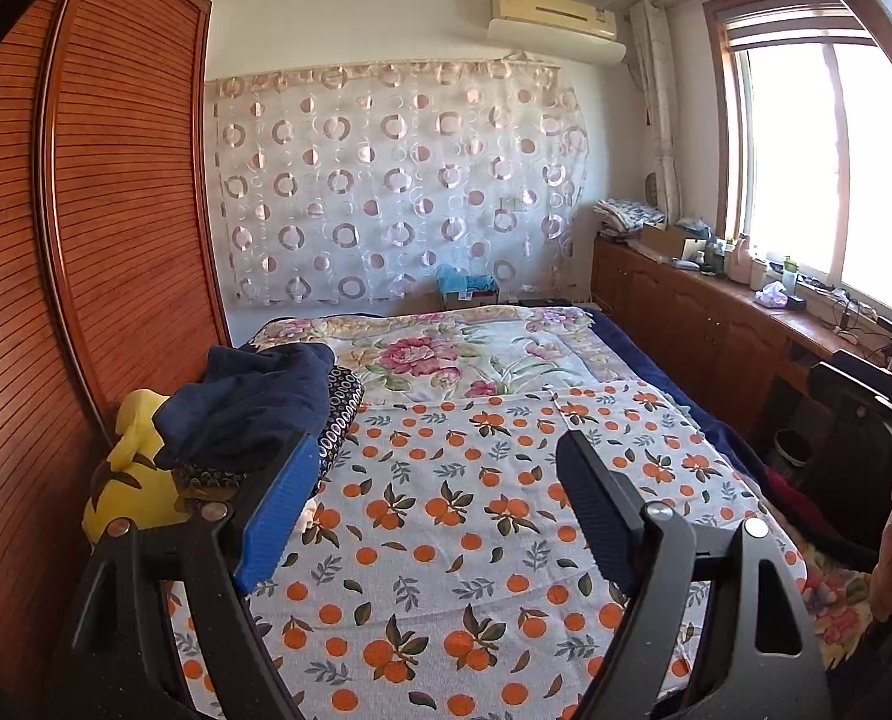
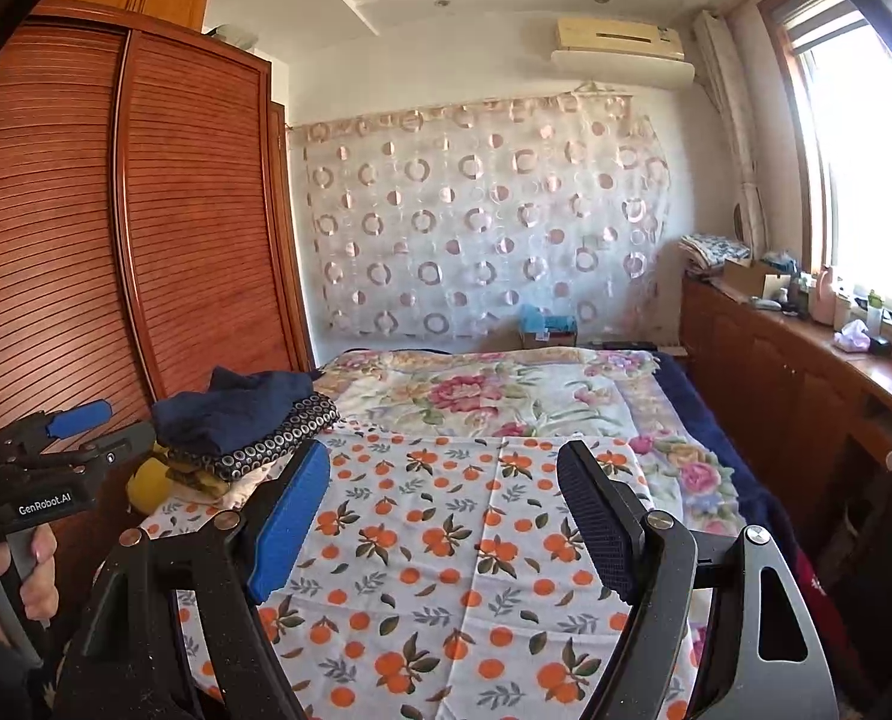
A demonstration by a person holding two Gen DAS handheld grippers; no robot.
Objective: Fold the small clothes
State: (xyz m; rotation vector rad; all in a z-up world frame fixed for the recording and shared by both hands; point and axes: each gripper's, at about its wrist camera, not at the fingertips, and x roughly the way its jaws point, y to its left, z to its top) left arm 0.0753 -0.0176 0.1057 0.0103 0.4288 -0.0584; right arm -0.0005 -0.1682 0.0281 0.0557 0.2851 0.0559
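A slatted wooden wardrobe (image 1: 116, 228) stands left of the bed (image 1: 506, 354), and a circle-patterned curtain (image 1: 398, 186) hangs on the far wall under an air conditioner (image 1: 557, 21). Daylight pours through the right-hand window (image 1: 806, 162) above a cluttered wooden cabinet (image 1: 704, 324).

One label to read: "GenRobot.AI", white letters on the black body of my left gripper (image 2: 80, 420), near left in the right wrist view (nothing else legible anywhere, not even on the far boxes).
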